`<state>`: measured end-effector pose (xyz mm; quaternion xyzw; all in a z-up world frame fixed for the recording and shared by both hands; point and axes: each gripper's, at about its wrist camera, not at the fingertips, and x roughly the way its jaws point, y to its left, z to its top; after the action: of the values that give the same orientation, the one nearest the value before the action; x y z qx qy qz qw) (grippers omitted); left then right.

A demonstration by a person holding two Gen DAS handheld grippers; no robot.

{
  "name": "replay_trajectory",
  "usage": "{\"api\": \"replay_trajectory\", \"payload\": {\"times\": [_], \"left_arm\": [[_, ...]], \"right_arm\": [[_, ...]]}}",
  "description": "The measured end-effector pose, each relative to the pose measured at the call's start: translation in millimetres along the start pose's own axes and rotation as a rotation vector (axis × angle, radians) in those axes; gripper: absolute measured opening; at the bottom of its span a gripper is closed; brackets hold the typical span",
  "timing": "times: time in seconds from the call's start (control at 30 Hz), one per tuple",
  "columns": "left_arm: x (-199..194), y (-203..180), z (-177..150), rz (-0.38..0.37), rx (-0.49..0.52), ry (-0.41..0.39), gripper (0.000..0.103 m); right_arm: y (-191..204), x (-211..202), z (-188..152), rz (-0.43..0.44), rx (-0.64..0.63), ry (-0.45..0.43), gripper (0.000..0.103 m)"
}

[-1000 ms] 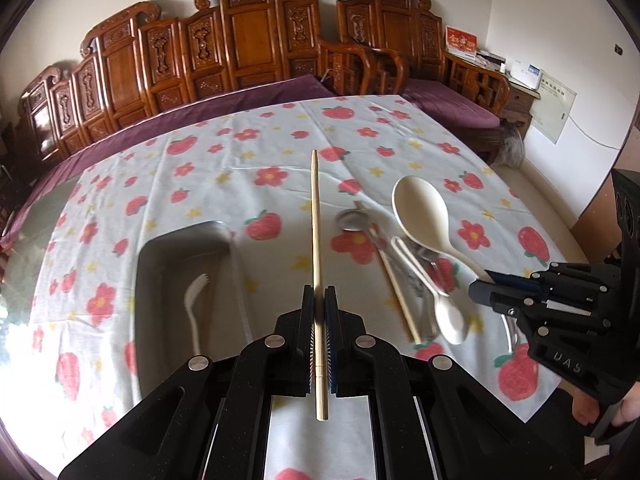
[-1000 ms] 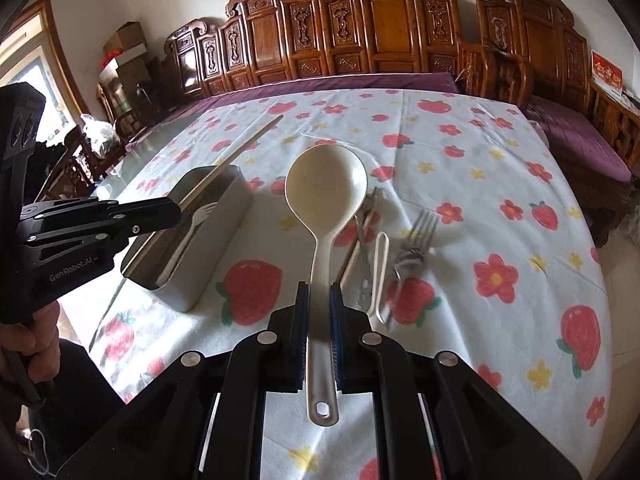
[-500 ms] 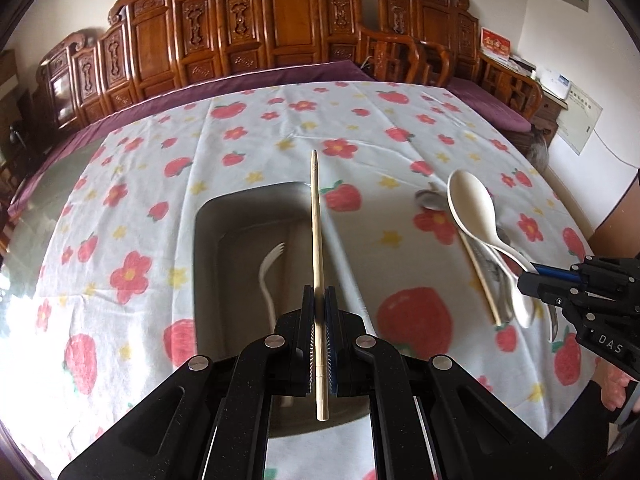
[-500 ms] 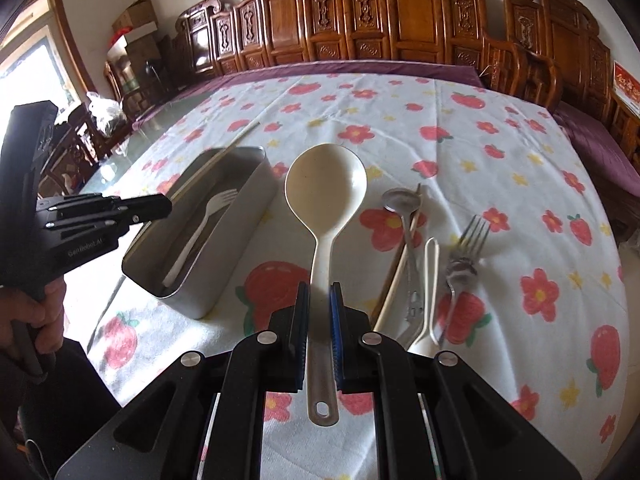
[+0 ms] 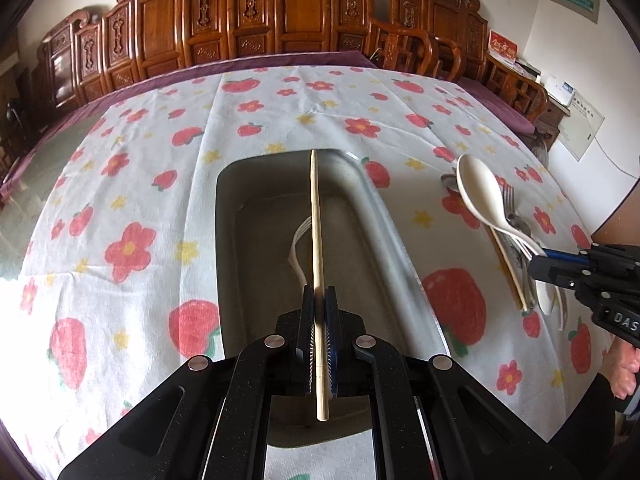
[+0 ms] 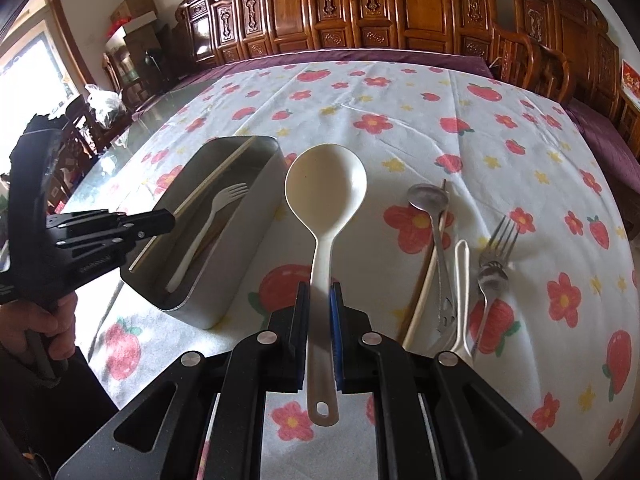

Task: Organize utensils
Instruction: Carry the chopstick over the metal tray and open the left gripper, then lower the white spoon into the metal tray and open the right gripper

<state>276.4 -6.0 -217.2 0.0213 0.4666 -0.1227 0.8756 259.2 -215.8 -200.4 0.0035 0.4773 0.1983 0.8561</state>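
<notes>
My left gripper point(image 5: 319, 300) is shut on a wooden chopstick point(image 5: 316, 224) and holds it over the metal tray point(image 5: 256, 208), along its length. A white plastic fork point(image 5: 298, 240) lies in the tray. My right gripper point(image 6: 319, 296) is shut on the handle of a large cream spoon point(image 6: 325, 188), held above the cloth just right of the tray point(image 6: 240, 256). The left gripper point(image 6: 160, 220) with the chopstick point(image 6: 212, 180) shows in the right wrist view. The right gripper point(image 5: 536, 266) shows in the left wrist view.
On the cloth right of the tray lie a metal spoon point(image 6: 430, 200), a second chopstick point(image 6: 424, 280), a white utensil point(image 6: 462, 280) and a metal fork point(image 6: 494, 256). Carved wooden chairs point(image 6: 360, 8) line the table's far side.
My left gripper has carried the chopstick from beside the tray to over it and lower. My right gripper has kept the cream spoon and shifted slightly closer to the tray.
</notes>
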Motion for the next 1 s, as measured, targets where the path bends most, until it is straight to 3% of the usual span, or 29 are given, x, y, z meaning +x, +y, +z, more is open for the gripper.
{"api": "replay_trajectory", "payload": {"times": [0.1,0.37,0.77,1.0], "left_arm": [[3.3,4.1,-0.1,-0.012,-0.009,0.014,0.005],[-17.5,15.5,-1.7,-0.007,-0.014,-0.06,0.005],[-58.6,52.5,6.4,0.07,-0.021,-0.168,0.005],[-67.9,72.6,5.6,0.097,-0.036,-0.186,0.005]], "right_arm": [[7.2,-0.3,3.6,0.007,-0.012,0.002,0.012],[28.4,0.4,12.8,0.031,-0.025,-0.004,0.012],[84.8,25.2,37.4,0.069,-0.085,0.0,0.012],[109.5,58.0,53.3,0.069,-0.096,0.039,0.012]]}}
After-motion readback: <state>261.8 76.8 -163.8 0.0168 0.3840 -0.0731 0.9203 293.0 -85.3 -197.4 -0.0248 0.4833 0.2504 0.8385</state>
